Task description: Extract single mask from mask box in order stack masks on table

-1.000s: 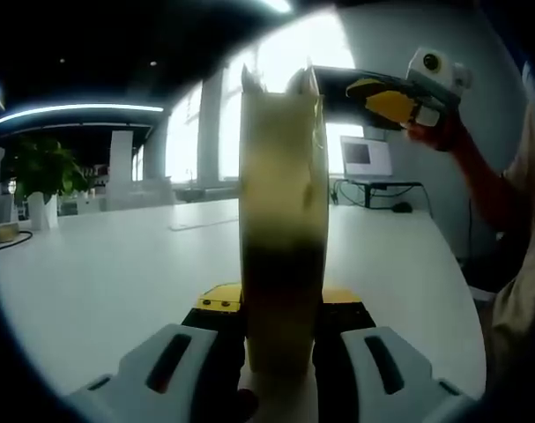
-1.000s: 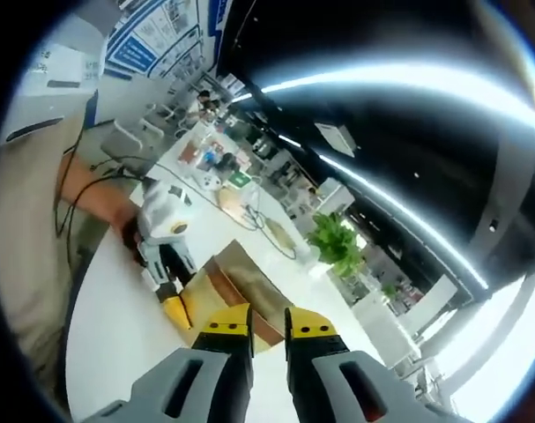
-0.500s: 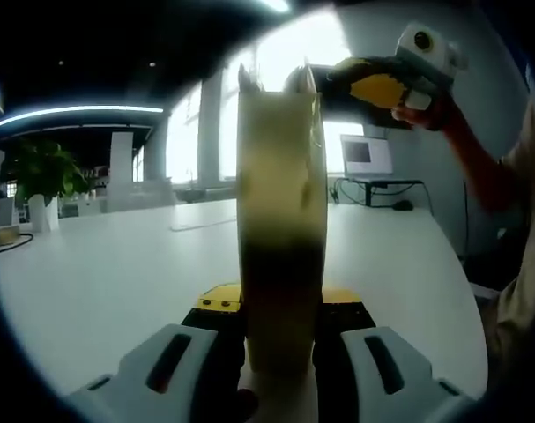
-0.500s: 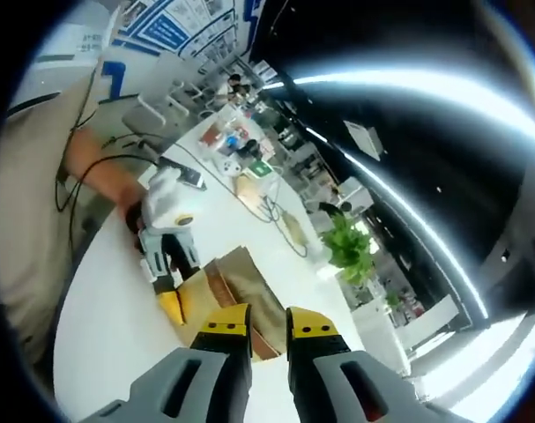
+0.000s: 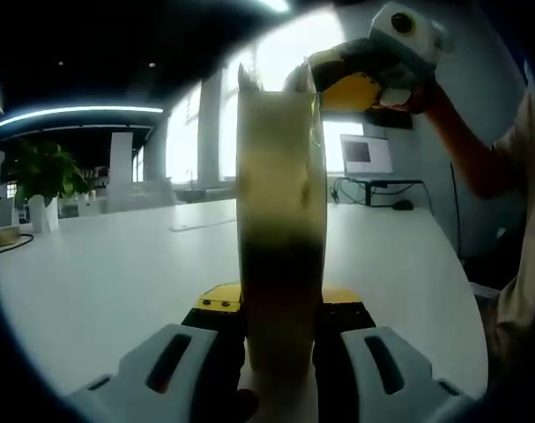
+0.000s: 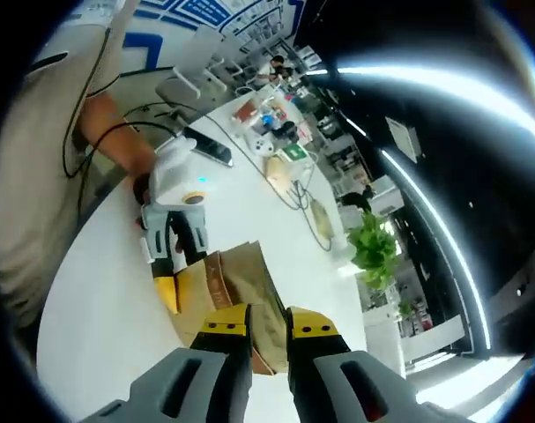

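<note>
Clamping the mask box (image 5: 281, 229) between its two jaws, the left tool (image 5: 281, 313) is holding the carton on edge in the left gripper view, so that the box is rising straight ahead of the tool and hiding the middle of the white worktop (image 5: 117, 264). Above and to the right of the box's top edge, the right tool (image 5: 360, 84) is hovering in a person's hand; whether it is touching the box cannot be told.

In the right gripper view, the right tool (image 6: 267, 324) is looking down along its own yellow-tipped jaws, which are standing close together with a narrow gap and nothing visible between them. Just beyond the tips, the brown mask box (image 6: 232, 291) is lying in the grip of the left tool (image 6: 174, 264), near the worktop (image 6: 100, 326).

No mask is showing outside the box, and no stack is lying on the worktop. By these signs, the task is judged to be at an early stage: the box is secured, while extraction and stacking are left to do.
</note>
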